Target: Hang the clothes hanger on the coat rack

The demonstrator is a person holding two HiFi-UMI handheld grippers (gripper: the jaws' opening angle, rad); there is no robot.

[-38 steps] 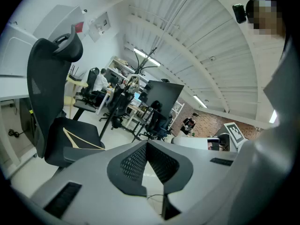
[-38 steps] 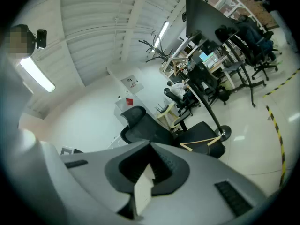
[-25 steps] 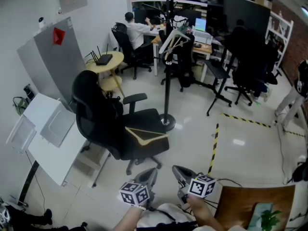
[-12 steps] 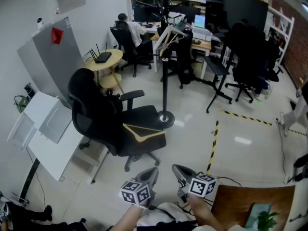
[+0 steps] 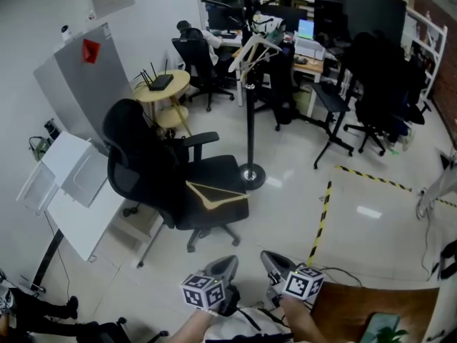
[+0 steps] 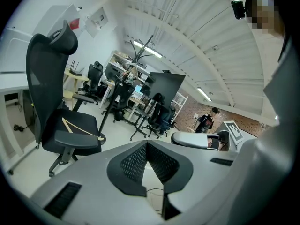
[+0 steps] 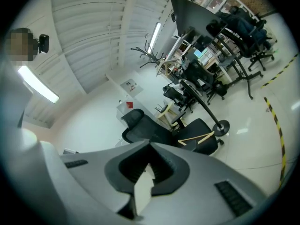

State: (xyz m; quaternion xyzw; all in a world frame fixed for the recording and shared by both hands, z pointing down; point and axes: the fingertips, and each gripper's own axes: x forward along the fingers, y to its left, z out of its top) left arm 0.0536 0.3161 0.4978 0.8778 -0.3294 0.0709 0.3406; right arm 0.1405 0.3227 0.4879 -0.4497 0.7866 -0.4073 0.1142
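Both lower in view than before, the left gripper (image 5: pixel 223 265) and right gripper (image 5: pixel 274 261) are closed, empty.

**Both grippers low and shut, side by side**

The left gripper (image 5: pixel 224 264) and the right gripper (image 5: pixel 271 260) sit close together at the bottom of the head view, near the person's body. Both point forward and slightly down. Each one's jaws meet at the tips, with nothing between them. The left forearm (image 5: pixel 187 326) and right forearm (image 5: pixel 298 324) show behind them.
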